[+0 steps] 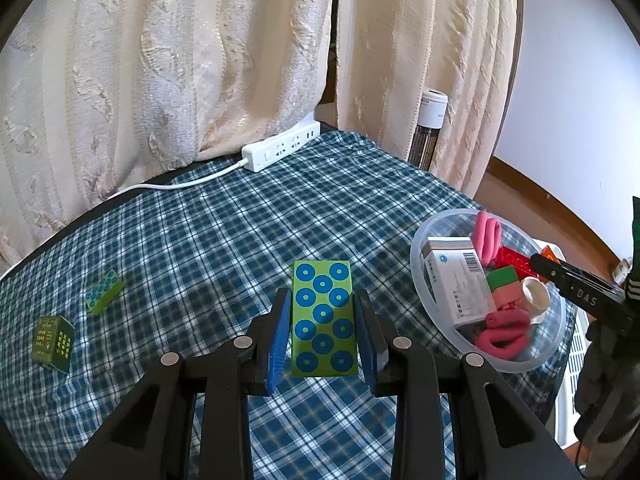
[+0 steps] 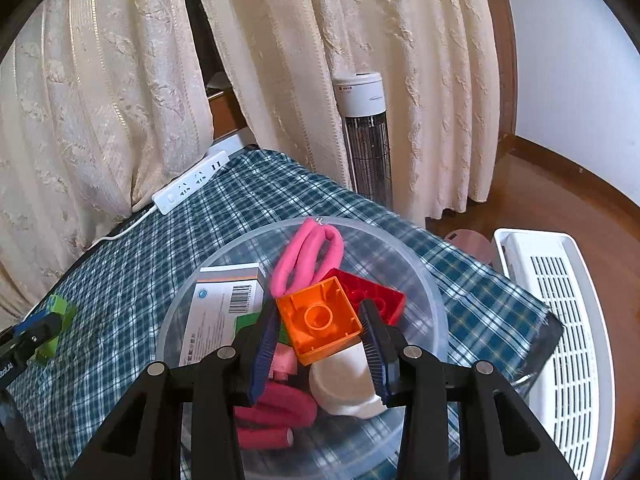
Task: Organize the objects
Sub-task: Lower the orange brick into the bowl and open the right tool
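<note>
My left gripper (image 1: pixel 323 308) is shut on a green box with blue rings (image 1: pixel 322 316) and holds it above the checked tablecloth (image 1: pixel 224 240). My right gripper (image 2: pixel 320 320) is shut on an orange toy brick (image 2: pixel 318 320), hollow side up, above the clear plastic bowl (image 2: pixel 420 280). The bowl (image 1: pixel 436 312) holds a white medicine box (image 2: pixel 220 312), pink foam rollers (image 2: pixel 308 256), a red brick (image 2: pixel 372 300), a white cup (image 2: pixel 344 384) and a green and pink block (image 1: pixel 505 284). A small green ringed box (image 1: pixel 103 291) and a dark green box (image 1: pixel 53 344) lie at the left.
A white power strip (image 1: pixel 280 148) with its cable lies at the table's far edge, against cream curtains. A tower heater (image 2: pixel 366 136) stands behind the table. A white slatted appliance (image 2: pixel 560 320) sits beside the table's right edge, on the wooden floor.
</note>
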The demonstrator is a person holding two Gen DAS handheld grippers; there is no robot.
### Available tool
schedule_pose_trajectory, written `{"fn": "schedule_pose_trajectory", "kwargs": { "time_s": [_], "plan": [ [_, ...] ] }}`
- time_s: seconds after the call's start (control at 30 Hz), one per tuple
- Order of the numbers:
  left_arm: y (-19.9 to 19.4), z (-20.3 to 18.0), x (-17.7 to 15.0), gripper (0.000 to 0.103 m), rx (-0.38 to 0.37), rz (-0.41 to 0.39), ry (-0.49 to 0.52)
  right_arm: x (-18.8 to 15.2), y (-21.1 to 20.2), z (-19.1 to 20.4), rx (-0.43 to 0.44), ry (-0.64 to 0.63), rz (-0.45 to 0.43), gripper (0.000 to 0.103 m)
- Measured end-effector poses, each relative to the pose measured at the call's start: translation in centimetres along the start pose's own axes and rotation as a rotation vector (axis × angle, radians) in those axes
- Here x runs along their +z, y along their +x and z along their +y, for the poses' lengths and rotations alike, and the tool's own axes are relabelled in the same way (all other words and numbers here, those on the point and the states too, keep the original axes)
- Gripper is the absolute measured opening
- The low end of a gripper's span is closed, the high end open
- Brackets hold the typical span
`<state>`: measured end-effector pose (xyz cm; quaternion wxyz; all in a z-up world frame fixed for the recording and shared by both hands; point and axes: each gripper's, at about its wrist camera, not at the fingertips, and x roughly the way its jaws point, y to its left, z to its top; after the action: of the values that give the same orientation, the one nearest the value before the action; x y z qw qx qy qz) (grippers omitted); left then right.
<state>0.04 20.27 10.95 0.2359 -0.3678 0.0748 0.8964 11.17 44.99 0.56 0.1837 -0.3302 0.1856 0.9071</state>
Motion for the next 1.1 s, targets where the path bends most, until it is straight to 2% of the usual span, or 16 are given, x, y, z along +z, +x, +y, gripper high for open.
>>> {"fn": "schedule_pose_trajectory", "kwargs": {
  "time_s": [0.37, 1.1],
  "plan": [
    [1.5, -1.8, 0.3, 0.032, -0.027, 0.036, 0.011, 0.4, 1.4, -0.6, 0.026, 0.011, 0.016, 0.043],
    [2.5, -4.8, 0.6, 0.032, -0.029, 0.058, 0.047, 0.3, 2.5, -1.2, 0.072, 0.02, 0.031, 0.043]
  ]
}}
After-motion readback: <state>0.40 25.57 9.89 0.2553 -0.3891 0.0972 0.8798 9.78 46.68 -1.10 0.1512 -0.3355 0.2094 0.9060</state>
